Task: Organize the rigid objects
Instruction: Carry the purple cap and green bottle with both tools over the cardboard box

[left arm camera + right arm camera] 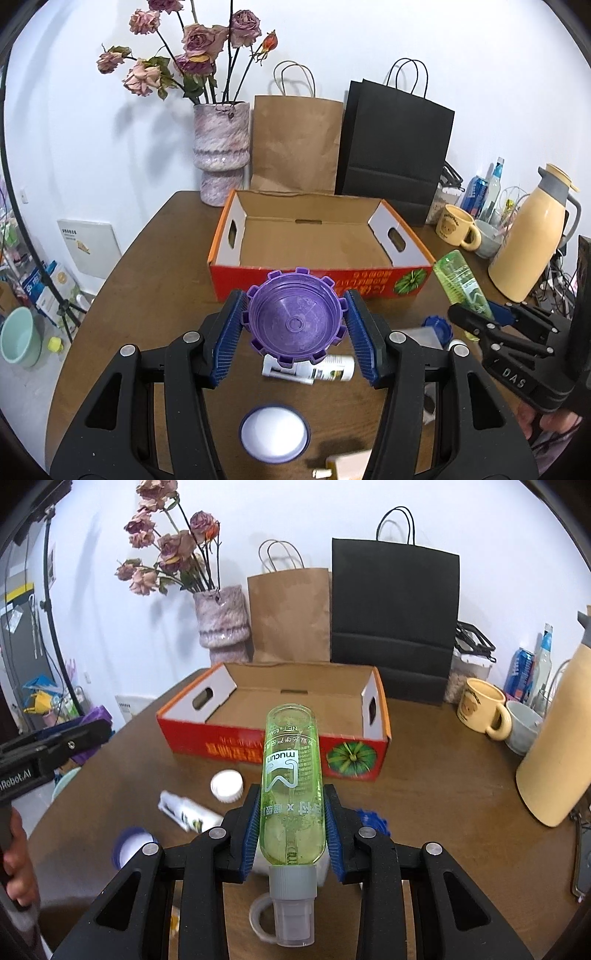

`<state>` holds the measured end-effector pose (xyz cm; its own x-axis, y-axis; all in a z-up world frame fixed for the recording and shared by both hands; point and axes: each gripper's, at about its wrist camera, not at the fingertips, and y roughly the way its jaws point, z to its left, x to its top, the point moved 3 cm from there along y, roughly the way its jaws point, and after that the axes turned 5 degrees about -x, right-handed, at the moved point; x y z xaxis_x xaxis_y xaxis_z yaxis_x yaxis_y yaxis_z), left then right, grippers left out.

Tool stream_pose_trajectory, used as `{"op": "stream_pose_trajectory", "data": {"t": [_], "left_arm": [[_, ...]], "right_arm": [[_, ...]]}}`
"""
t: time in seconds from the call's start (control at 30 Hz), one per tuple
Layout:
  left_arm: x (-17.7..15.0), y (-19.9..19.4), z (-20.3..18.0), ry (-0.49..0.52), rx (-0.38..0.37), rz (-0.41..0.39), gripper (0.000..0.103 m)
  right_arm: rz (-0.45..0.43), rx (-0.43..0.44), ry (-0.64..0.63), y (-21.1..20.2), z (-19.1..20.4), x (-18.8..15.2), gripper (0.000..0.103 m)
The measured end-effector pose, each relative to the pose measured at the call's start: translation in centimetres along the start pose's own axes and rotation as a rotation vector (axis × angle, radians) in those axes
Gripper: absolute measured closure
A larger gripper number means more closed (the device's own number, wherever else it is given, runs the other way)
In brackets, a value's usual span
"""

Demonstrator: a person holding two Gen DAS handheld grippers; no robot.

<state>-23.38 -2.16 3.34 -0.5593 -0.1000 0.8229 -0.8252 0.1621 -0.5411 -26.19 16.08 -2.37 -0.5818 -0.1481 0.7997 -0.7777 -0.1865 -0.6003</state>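
My left gripper [295, 325] is shut on a purple ridged lid [293, 317] and holds it above the table, just in front of the open red cardboard box [317, 284]. My right gripper [291, 823] is shut on a green transparent spray bottle [290, 775], its grey cap toward the camera and its base pointing at the box [273, 746]. The bottle and right gripper also show at the right of the left wrist view [461, 284]. The box is empty inside.
On the brown table lie a white tube [310, 369], a round white-and-blue lid [274, 437], a white cap [226, 785], a blue cap [437, 326] and a tape roll [258, 919]. A vase, paper bags, mugs and a cream thermos [528, 236] stand behind and right.
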Motion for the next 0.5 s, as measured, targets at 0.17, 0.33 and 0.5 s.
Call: {"op": "stream_pose_trajectory", "data": {"t": [0.17,0.33,0.5], "left_arm": [[1.3,1.0,-0.3,-0.008,0.001,-0.021,0.053],[2.7,2.4,-0.5,-0.017,0.007,-0.031,0.053],[4.1,4.1,-0.3,-0.025,0.018,-0.038,0.053]], "right_arm": [[-0.004,-0.001,-0.002,1.3,0.4,1.3,0.068],[-0.017,-0.001,0.022,2.8,0.4,2.8,0.068],[-0.023,0.007,0.051,4.5,0.2,4.2,0.068]]}}
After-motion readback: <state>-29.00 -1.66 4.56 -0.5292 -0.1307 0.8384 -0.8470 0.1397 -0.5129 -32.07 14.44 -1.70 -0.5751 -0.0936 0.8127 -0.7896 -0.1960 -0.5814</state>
